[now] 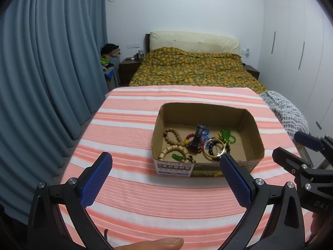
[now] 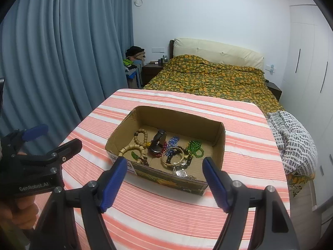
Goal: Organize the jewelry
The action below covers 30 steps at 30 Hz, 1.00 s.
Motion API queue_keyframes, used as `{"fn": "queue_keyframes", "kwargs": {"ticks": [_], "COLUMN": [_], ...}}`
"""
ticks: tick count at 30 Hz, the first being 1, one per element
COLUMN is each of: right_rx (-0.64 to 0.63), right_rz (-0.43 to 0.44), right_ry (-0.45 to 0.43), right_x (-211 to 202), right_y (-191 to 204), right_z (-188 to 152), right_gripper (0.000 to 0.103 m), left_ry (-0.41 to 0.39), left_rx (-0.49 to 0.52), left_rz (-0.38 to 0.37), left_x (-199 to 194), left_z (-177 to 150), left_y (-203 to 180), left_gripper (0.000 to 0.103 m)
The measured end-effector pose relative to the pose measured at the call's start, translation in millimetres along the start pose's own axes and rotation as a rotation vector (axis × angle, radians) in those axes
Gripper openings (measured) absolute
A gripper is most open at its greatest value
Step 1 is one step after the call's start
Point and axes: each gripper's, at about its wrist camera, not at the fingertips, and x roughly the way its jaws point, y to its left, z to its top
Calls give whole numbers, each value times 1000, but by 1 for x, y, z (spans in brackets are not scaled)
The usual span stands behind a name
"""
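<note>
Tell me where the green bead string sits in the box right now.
In both wrist views the green bead string lies on the floor of the cardboard box, toward its right side, just right of the gold bangle and blue beads.

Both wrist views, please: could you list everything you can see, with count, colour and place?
box: one, brown cardboard, open, on the striped cloth
wooden beads: tan strands, left in box
green beads: one strand, right in box
blue beads: one cluster, box middle
gold bangle: one, front of box
black watch: one, box middle
cloth: one, pink and white stripes, over the table
bed: one, orange-green cover, behind
curtain: blue, left
wardrobe: white, right
left gripper: blue pads, open, empty
right gripper: blue pads, open, empty
</note>
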Motion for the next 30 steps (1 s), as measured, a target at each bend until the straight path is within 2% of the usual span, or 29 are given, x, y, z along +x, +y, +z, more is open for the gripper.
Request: {"fn": "queue_keyframes", "kwargs": {"ticks": [30], "right_rx": [5], "right_rz": [-15], "right_ry": [6], "right_x": [-6], "right_y": [-5], "right_z": [-4], "right_gripper": [76], "left_ry": [18], "left_rx": [41], "left_rz": [13], "left_x": [5], "left_z": [-1], "left_y": [-13], "left_gripper": [103]}}
